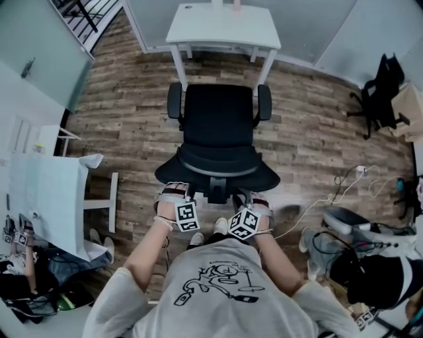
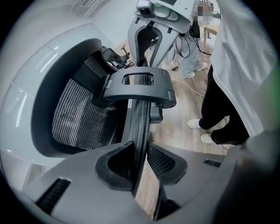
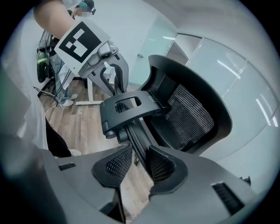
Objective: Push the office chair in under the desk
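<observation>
Closely, office chair (image 1: 218, 122) faces desk (image 1: 223, 26); left tongs (image 2: 140, 168), right tongs (image 3: 139, 168) clamp backrest (image 1: 218, 168).

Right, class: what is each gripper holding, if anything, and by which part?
Both hold the chair by the top rim of its back: the left gripper is left of the centre bracket, and the right gripper is right of it.

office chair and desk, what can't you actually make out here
- office chair base and wheels: head view, hidden under its seat and backrest.
- Space under the desk: head view, covered by the desktop.
- small objects at the desk's far edge: head view, too small, cut off by the top edge.
</observation>
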The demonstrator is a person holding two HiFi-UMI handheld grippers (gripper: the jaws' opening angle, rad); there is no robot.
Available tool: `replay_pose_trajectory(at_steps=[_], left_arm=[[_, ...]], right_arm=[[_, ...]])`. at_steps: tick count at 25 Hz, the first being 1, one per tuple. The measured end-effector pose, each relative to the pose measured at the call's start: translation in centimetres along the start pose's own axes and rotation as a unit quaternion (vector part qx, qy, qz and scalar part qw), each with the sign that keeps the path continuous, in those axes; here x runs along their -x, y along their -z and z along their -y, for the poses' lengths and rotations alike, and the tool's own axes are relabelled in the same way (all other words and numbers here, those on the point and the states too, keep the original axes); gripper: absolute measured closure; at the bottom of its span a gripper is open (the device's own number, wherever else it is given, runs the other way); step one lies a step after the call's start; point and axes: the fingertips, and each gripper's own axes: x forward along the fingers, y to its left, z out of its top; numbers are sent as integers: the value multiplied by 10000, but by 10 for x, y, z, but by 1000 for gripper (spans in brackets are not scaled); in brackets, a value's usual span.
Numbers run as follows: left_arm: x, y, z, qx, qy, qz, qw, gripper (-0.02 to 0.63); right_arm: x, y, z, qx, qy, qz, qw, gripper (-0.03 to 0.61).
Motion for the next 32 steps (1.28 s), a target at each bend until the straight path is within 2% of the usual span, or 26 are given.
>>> replay_pose_trajectory(at_steps=[14, 28, 32], left_arm=[[-21, -5, -32, 361, -214, -335, 9986, 509], [-39, 5, -59, 329, -255, -204, 9989, 505], [-42, 6, -63, 288, -129, -136, 9994, 506]], right_arm=[[-18, -2, 31, 146, -126, 74, 9998, 443], [-39, -15, 49, 138, -179, 78, 9997, 443], [-43, -18, 53, 108, -237, 49, 9996, 443]])
